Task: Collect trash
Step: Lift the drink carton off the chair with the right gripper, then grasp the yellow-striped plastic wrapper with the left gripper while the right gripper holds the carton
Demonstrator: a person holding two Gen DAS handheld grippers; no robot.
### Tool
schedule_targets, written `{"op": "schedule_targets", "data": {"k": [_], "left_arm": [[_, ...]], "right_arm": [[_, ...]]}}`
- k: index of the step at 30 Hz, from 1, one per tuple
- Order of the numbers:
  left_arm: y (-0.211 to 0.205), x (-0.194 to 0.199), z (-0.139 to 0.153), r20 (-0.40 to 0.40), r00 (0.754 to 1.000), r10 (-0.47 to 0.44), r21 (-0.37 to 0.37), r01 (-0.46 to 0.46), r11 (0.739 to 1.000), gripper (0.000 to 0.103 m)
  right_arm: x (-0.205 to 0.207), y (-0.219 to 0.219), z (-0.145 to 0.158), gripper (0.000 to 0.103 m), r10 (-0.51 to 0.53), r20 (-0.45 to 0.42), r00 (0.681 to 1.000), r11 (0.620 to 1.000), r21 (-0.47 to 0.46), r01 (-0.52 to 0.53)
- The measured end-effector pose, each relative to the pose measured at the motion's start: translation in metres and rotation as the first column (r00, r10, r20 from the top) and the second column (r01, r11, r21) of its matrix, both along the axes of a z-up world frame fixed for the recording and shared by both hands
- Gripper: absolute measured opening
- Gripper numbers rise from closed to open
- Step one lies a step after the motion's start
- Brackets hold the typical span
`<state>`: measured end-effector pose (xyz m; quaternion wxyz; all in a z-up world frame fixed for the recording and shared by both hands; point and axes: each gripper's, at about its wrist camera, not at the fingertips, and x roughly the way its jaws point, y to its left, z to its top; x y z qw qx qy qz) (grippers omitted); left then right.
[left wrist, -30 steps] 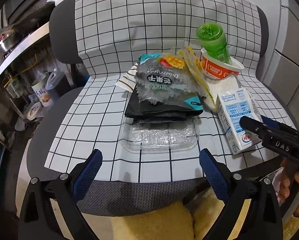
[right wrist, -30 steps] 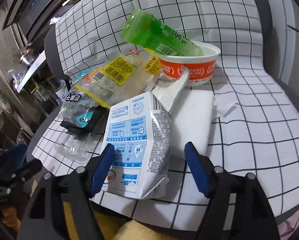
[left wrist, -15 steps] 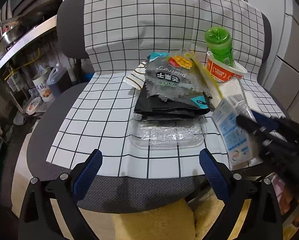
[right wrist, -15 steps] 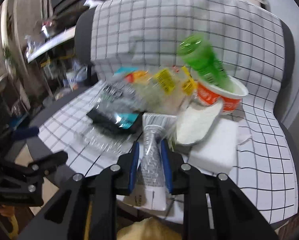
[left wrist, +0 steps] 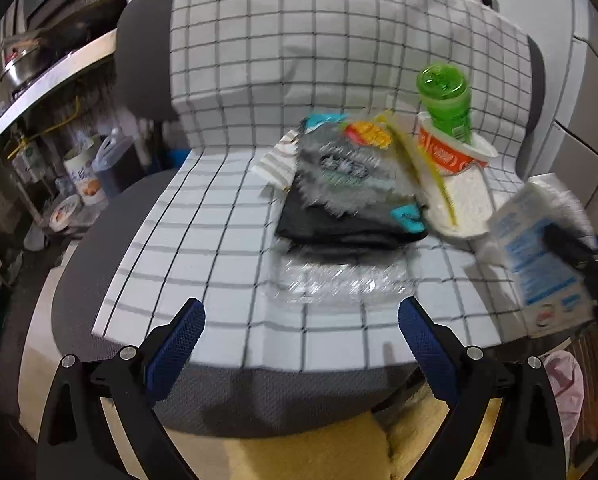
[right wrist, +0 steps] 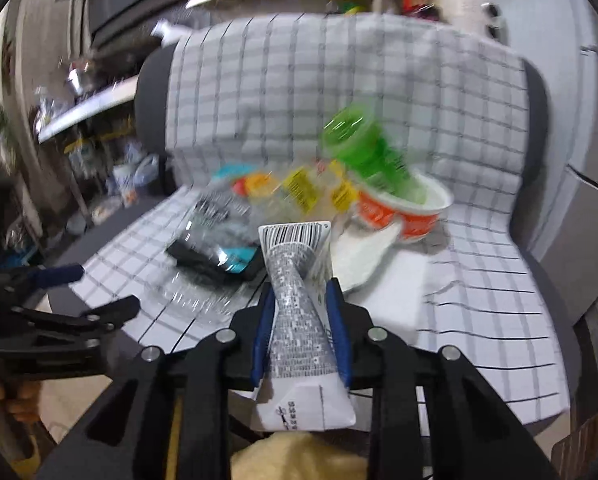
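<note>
Trash lies on a chair seat covered with a checked cloth (left wrist: 219, 240). My right gripper (right wrist: 301, 300) is shut on a white and blue milk carton (right wrist: 299, 320), lifted off the seat; it also shows at the right of the left wrist view (left wrist: 539, 256). My left gripper (left wrist: 301, 320) is open and empty at the seat's front edge, short of a clear plastic tray (left wrist: 339, 284). Behind the tray lie a black bag (left wrist: 339, 232) and snack wrappers (left wrist: 351, 172). A green bottle (left wrist: 445, 100) leans in an orange cup (left wrist: 447, 156).
A white foam piece (right wrist: 383, 292) lies on the seat right of the carton. Shelves with pots and containers (left wrist: 79, 184) stand to the left. A grey wall (left wrist: 587, 120) is at the right. A yellow cushion (left wrist: 307, 452) is below the seat.
My right gripper has closed on the milk carton and lifted it up and back from the seat. My left gripper has stayed open while its view shifted to the left.
</note>
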<state>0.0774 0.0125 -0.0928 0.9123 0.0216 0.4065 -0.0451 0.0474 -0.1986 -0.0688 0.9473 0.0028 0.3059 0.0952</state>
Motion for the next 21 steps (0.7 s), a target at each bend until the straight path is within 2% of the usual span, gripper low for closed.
{"op": "schedule_targets", "data": {"k": [5,10,11,12,13,20,21], "left_arm": [[-0.03,0.023,0.011,0.061,0.997,-0.053,-0.002,0.053,0.999,0.095],[-0.062,0.056,0.017,0.09,0.991,-0.095,-0.057,0.1,0.993,0.09],[-0.068,0.062,0.017,0.093,0.991,-0.096,-0.066,0.102,0.993,0.085],[-0.074,0.07,0.016,0.09,0.991,-0.096,-0.076,0.103,0.992,0.07],[-0.078,0.076,0.014,0.076,0.992,-0.097,-0.082,0.103,0.991,0.065],[-0.093,0.11,0.0,0.04,0.996,-0.084,-0.149,0.089,0.985,0.065],[-0.095,0.115,-0.002,0.037,0.996,-0.079,-0.158,0.084,0.984,0.062]], "right_arm": [[-0.013,-0.044,0.009,0.027,-0.096,0.034,0.995,0.995,0.022,0.095],[-0.018,-0.068,0.004,0.027,-0.154,0.056,0.986,0.988,0.03,0.153],[-0.018,-0.072,0.002,0.027,-0.161,0.057,0.985,0.987,0.034,0.159],[-0.018,-0.075,0.0,0.027,-0.163,0.058,0.985,0.986,0.037,0.161],[-0.018,-0.077,-0.001,0.027,-0.166,0.057,0.985,0.986,0.037,0.164],[-0.01,-0.091,-0.013,0.027,-0.167,0.048,0.985,0.985,0.041,0.165],[-0.009,-0.092,-0.016,0.027,-0.167,0.042,0.985,0.985,0.044,0.165]]}}
